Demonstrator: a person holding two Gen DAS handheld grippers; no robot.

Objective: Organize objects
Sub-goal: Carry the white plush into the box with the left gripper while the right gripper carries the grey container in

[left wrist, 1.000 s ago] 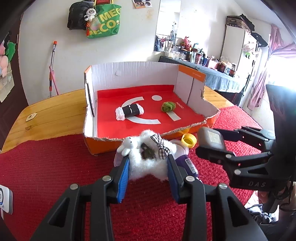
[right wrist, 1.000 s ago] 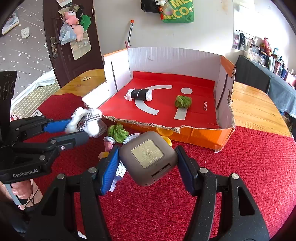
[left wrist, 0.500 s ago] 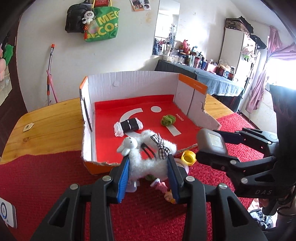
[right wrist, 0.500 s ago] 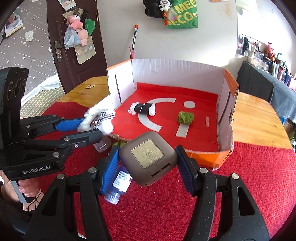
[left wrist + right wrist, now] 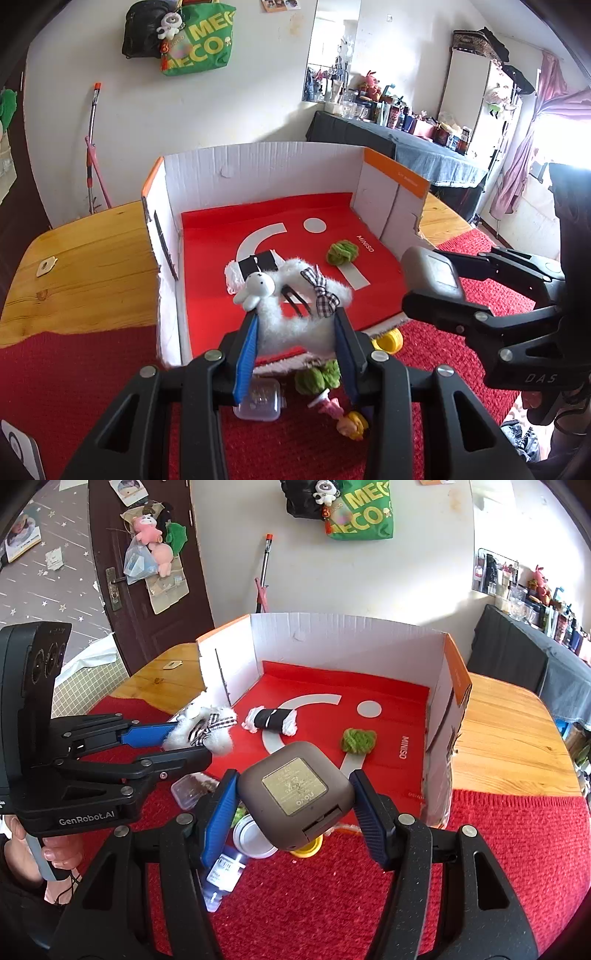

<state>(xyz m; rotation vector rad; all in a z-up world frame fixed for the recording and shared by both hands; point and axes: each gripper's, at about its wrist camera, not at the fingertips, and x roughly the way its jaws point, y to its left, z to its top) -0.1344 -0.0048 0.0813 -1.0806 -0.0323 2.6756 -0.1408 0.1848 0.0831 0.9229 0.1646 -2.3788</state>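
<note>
My left gripper (image 5: 295, 345) is shut on a white fluffy plush with a checked bow (image 5: 291, 306), held above the front edge of the cardboard box (image 5: 258, 166). It also shows in the right wrist view (image 5: 201, 731). My right gripper (image 5: 291, 808) is shut on a grey-brown square case (image 5: 293, 795), held over the front of the box (image 5: 351, 635); the case also shows in the left wrist view (image 5: 432, 273). Inside the box lie a black-and-white roll (image 5: 271, 720) and a green scrunchie (image 5: 358, 740).
On the red mat (image 5: 74, 369) below the grippers lie a clear plastic box (image 5: 258, 402), a green scrunchie (image 5: 317, 376), a small doll (image 5: 343, 417), a yellow cap (image 5: 388, 339), a white lid (image 5: 251, 838) and a small bottle (image 5: 221, 878). The wooden table (image 5: 85, 258) extends left and right.
Both grippers have risen and moved forward over the box's front edge, each still holding its object.
</note>
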